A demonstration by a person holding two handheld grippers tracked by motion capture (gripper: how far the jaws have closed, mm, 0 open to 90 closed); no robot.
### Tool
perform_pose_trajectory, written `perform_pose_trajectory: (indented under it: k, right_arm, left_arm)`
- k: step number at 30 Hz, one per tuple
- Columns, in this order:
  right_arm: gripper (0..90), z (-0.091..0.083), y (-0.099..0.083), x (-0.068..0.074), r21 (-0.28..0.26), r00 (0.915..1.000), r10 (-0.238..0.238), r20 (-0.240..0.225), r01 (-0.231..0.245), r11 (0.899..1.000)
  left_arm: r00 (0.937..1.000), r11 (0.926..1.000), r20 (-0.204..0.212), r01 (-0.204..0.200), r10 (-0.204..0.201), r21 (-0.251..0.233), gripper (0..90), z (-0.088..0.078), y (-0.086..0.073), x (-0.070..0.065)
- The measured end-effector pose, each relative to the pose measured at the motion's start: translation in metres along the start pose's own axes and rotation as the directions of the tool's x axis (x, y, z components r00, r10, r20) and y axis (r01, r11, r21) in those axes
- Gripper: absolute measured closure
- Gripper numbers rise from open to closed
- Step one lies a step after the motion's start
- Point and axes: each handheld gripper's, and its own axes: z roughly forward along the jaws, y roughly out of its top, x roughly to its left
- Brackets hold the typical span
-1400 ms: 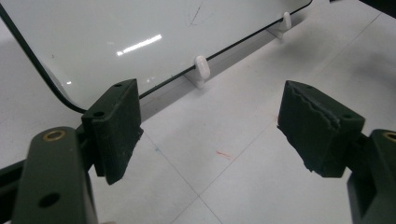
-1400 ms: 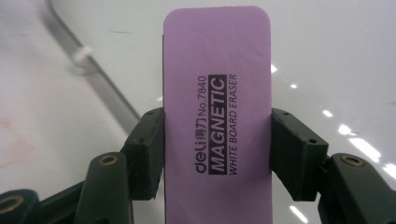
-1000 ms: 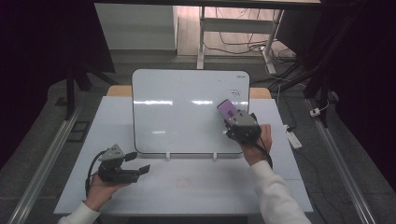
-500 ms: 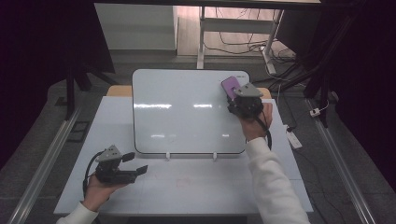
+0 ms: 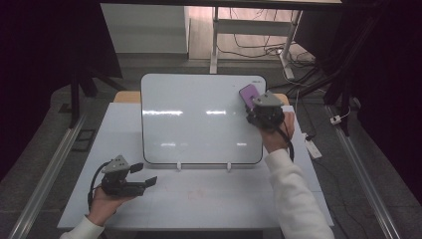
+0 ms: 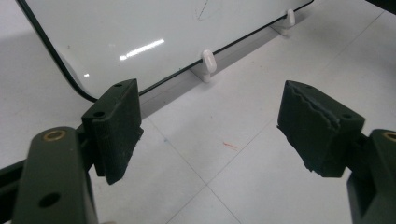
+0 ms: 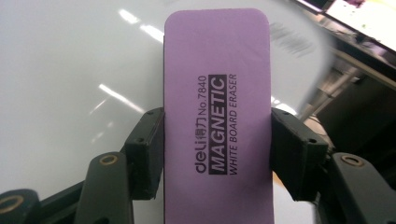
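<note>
- Right claw (image 5: 255, 101) is clamped on the eraser (image 7: 217, 107), one jaw on each long side, purple face toward its camera.
- The eraser sits at the board's (image 5: 199, 119) top right corner, sticking out ahead of that claw toward the board.
- I think the trick for wiping is to lay the eraser flat on the board, keep even pressure and run long overlapping strokes, so no streaks get left.
- I'd keep the grip firm, or the eraser could twist between the jaws.
- Left claw (image 5: 142, 175) has its jaws apart with nothing between them, resting on the table (image 5: 209, 199) just short of the board's bottom edge.
- Count: one eraser, one board, two white clips (image 6: 208, 63) under the board's bottom edge, two claws.
</note>
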Motion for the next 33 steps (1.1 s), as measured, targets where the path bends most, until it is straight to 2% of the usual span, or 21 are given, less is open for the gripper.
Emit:
perform_pose_trajectory:
  k: [2, 3, 6, 10, 13, 15, 18, 23, 29, 33]
  right_arm:
    - [40.3, -0.002, -0.007, 0.013, 0.003, 0.9990, -0.043, -0.012, 0.043, 0.999]
    - [40.3, -0.003, -0.008, 0.016, 0.000, 0.9983, -0.058, -0.008, 0.058, 0.998]
    - [40.2, 0.002, 0.003, 0.008, -0.007, 0.9998, -0.020, -0.006, 0.020, 1.000]
    - [40.2, 0.013, 0.030, 0.000, -0.031, 0.9999, 0.010, 0.008, -0.009, 0.999]
    - [40.2, 0.019, 0.044, 0.007, -0.032, 1.0000, -0.006, 0.002, 0.006, 0.999]
    - [40.2, 0.019, 0.044, 0.017, -0.029, 0.9992, -0.039, -0.010, 0.039, 0.999]
    - [40.3, 0.016, 0.037, 0.030, -0.024, 0.9957, -0.089, -0.025, 0.088, 0.996]
    - [40.3, 0.009, 0.019, 0.029, -0.015, 0.9963, -0.081, -0.029, 0.080, 0.997]
    - [40.3, -0.003, -0.008, 0.034, 0.010, 0.9940, -0.103, -0.038, 0.103, 0.995]
    - [40.2, -0.011, -0.024, 0.035, 0.025, 0.9942, -0.092, -0.056, 0.093, 0.995]
  left_arm:
    - [1.0000, 1.0000, -0.002, 0.001, -0.001, 0.000, 22.4, 0.000, 0.000, 0.000]
    - [1.0000, 1.0000, -0.002, 0.001, -0.001, 0.001, 22.5, 0.000, 0.000, 0.000]
    - [1.0000, 1.0000, -0.003, -0.006, 0.006, 0.006, 22.4, 0.000, 0.000, -0.002]
    - [1.0000, 1.0000, -0.003, -0.005, 0.005, 0.002, 22.4, 0.000, 0.000, -0.001]
    - [1.0000, 1.0000, -0.005, -0.001, 0.001, 0.003, 22.4, 0.000, -0.001, 0.000]
    - [1.0000, 1.0000, -0.003, -0.002, 0.002, 0.001, 22.4, -0.001, -0.001, 0.000]
    - [1.0000, 1.0000, -0.002, 0.000, 0.000, 0.000, 22.5, -0.001, -0.001, 0.001]
    - [1.0000, 1.0000, -0.003, -0.002, 0.002, 0.002, 22.4, 0.000, 0.000, -0.001]
    - [1.0000, 1.0000, -0.003, -0.002, 0.002, 0.005, 22.4, 0.001, 0.001, -0.002]
    - [1.0000, 1.0000, 0.000, -0.003, 0.003, 0.002, 22.4, 0.001, 0.001, -0.002]
